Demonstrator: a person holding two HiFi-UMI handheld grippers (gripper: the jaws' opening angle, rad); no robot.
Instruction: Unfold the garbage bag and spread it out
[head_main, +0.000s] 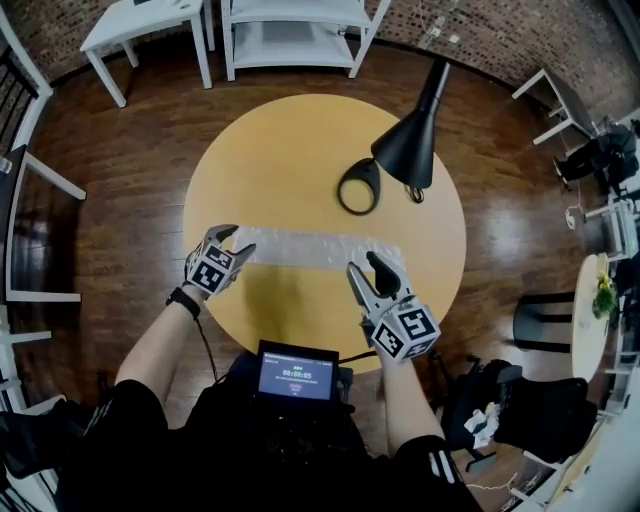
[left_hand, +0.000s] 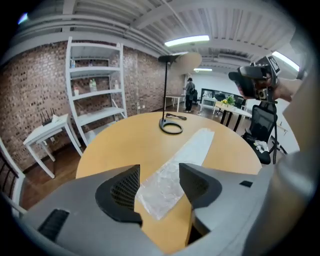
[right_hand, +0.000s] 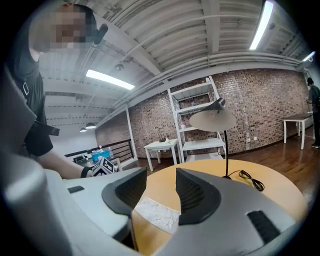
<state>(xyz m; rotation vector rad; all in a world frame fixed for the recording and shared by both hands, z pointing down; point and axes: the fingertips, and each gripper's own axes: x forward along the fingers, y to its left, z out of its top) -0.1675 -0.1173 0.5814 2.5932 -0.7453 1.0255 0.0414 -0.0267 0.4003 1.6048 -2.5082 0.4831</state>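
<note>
Okay, quick rundown. Got the garbage bag (head_main: 320, 248) folded up as a long pale strip, lying flat across the middle of the round yellow worktop (head_main: 300, 140), running side to side in front of the person. Left hand-held gripper (head_main: 238, 242) parked right at the strip's left end, jaws spread wide and not pinching anything. Same story from the left gripper view: bag end (left_hand: 165, 187) sitting on the wood in the gap between the pads, pads clear of it. Right hand-held gripper (head_main: 365, 265) over at the other end, jaws apart too, with just a crinkly corner of the bag (right_hand: 157, 214) showing low between them, not gripped. Can't tell whether either one touches the plastic. Also a black desk lamp (head_main: 410, 150) behind the strip, well clear of it.
</note>
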